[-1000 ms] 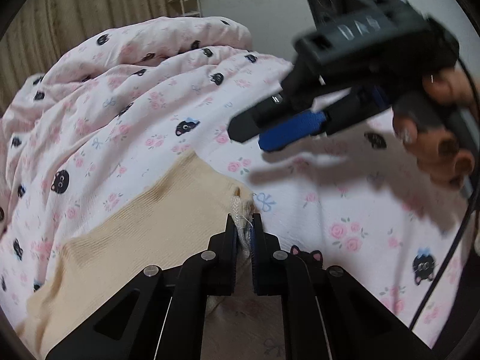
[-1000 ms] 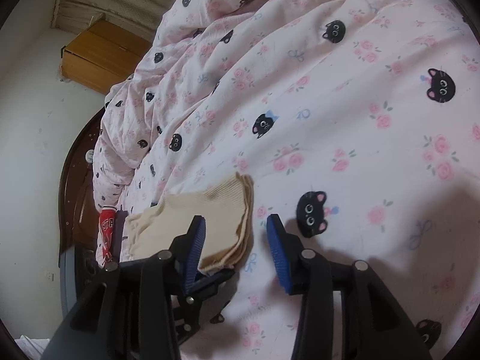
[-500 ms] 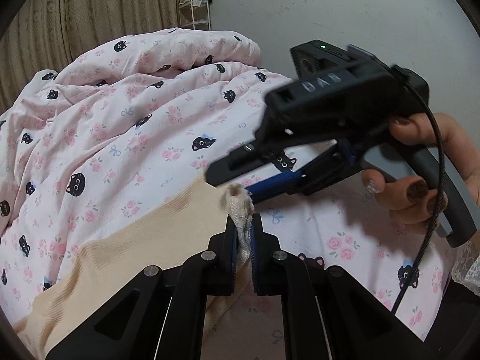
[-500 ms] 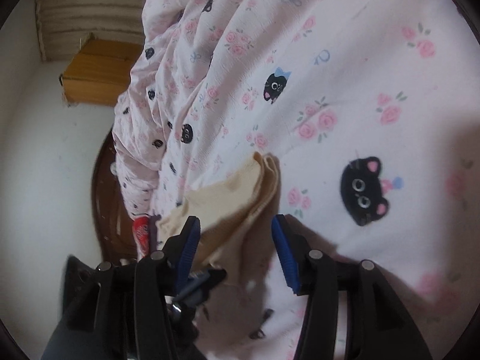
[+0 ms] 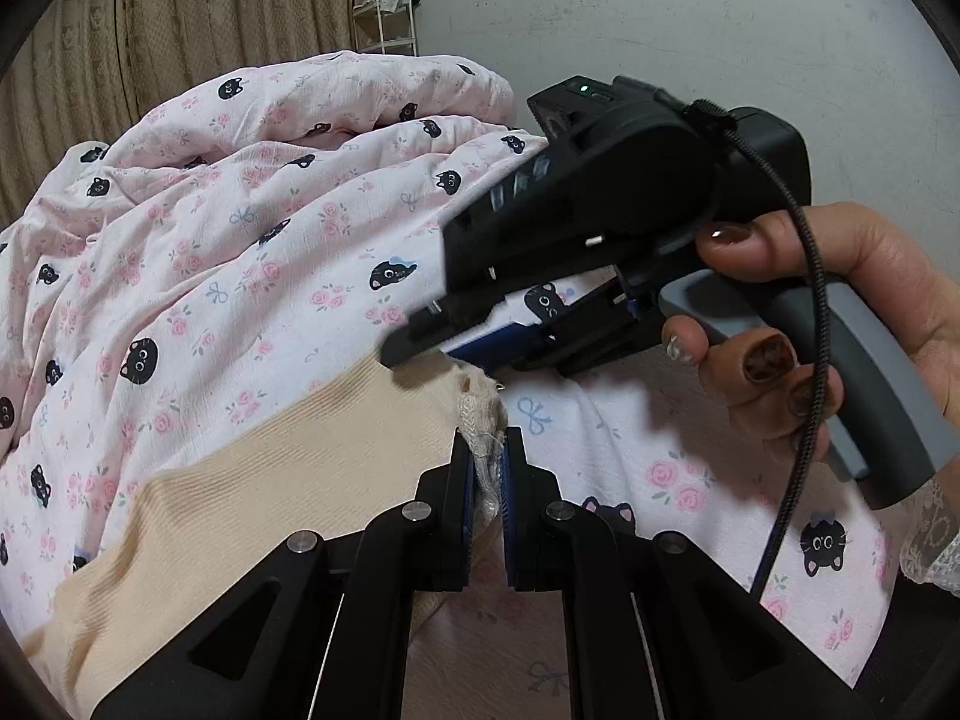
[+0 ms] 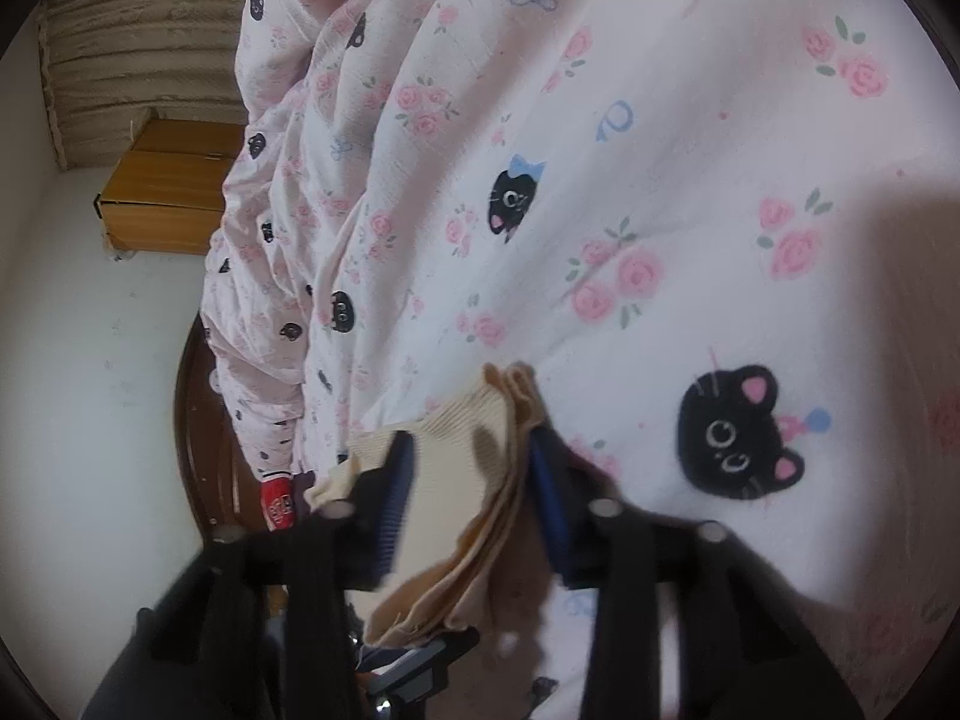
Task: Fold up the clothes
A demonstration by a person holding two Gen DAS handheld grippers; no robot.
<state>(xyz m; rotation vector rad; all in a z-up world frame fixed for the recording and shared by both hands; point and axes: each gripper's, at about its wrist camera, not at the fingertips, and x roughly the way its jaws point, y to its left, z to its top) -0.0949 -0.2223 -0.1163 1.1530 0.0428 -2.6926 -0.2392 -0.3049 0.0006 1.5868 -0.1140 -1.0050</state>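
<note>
Garments: we count one beige top (image 5: 252,480) on our quilt (image 5: 252,252).
Left gripper (image 5: 487,468): clamped on its corner.
Right gripper (image 6: 474,480): closing around that corner.

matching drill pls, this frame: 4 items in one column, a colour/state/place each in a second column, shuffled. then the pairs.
1. left gripper
2. right gripper
3. beige garment
4. quilt

a. pink, with black cat faces and roses
b. shut on the garment's corner
c. ribbed, lying on the quilt
d. jaws closing, garment edge between them

Pairs: 1-b, 2-d, 3-c, 4-a
</note>
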